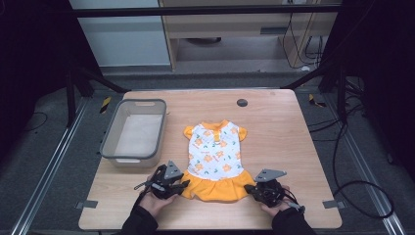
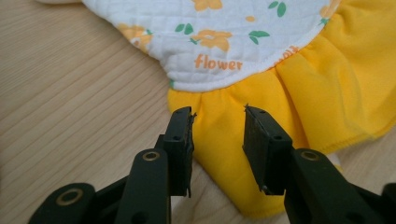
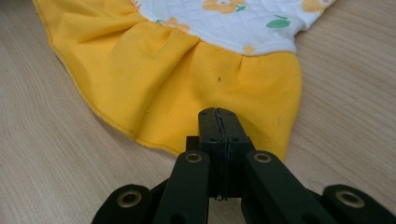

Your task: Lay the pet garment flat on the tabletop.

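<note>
A small dress [image 1: 215, 156] lies flat on the wooden table [image 1: 288, 142], white flowered top toward the far side, yellow ruffled skirt toward me. My left gripper [image 1: 182, 182] sits at the skirt's near left corner. In the left gripper view its jaws [image 2: 218, 114] stand open, the yellow skirt [image 2: 289, 88] lying between and beyond them, pads not pressing on it. My right gripper [image 1: 250, 188] is at the skirt's near right corner. In the right gripper view its jaws [image 3: 218, 113] are shut tight together over the skirt's hem [image 3: 163, 74], and I see no cloth pinched between them.
A grey plastic bin [image 1: 108, 142] stands at the table's left, its rim close to my left hand. A black round cable hole [image 1: 242, 103] marks the far middle of the table. Bare wood lies to the right of the dress.
</note>
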